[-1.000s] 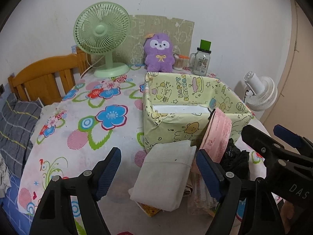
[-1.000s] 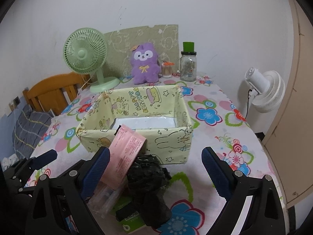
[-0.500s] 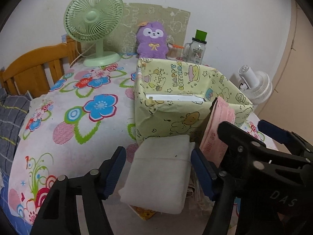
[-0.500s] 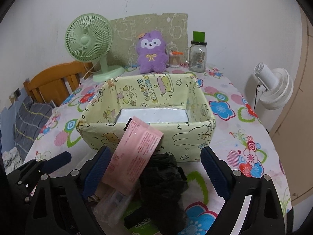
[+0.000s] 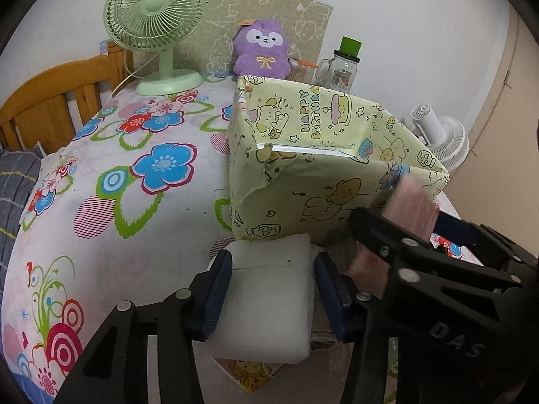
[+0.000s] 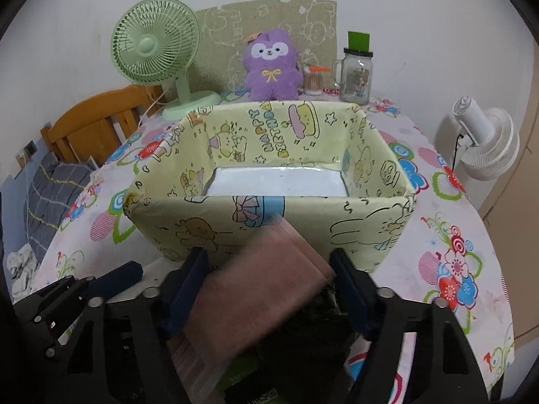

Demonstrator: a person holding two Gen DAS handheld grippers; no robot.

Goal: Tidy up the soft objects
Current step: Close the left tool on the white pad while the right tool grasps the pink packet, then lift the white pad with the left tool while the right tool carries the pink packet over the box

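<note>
- Fingers of the left gripper [image 5: 273,294], in the left wrist view, stand on either side of a soft white folded pad [image 5: 269,303]; both blue pads look to touch its sides, but whether they are squeezing it I cannot tell.
- The white pad lies on the flowered tablecloth [image 5: 111,175], just in front of the yellow-green cartoon-print paper box [image 5: 323,175], probably staged there for a short lift over the near wall.
- Its long axis runs away from the camera toward the box, so the fingers cross its narrow width.
- In the right wrist view, the right gripper [image 6: 269,289] has its fingers spread about a blurred pink flat packet [image 6: 256,296]; the left finger seems to be against it, while contact on the right is unclear.
- The pink packet leans up, its far end against the box's near wall, long axis pointing toward the box and somewhat rightward.
- Crumpled black soft material [image 6: 313,343] lies beneath it, likely waiting its turn.
</note>
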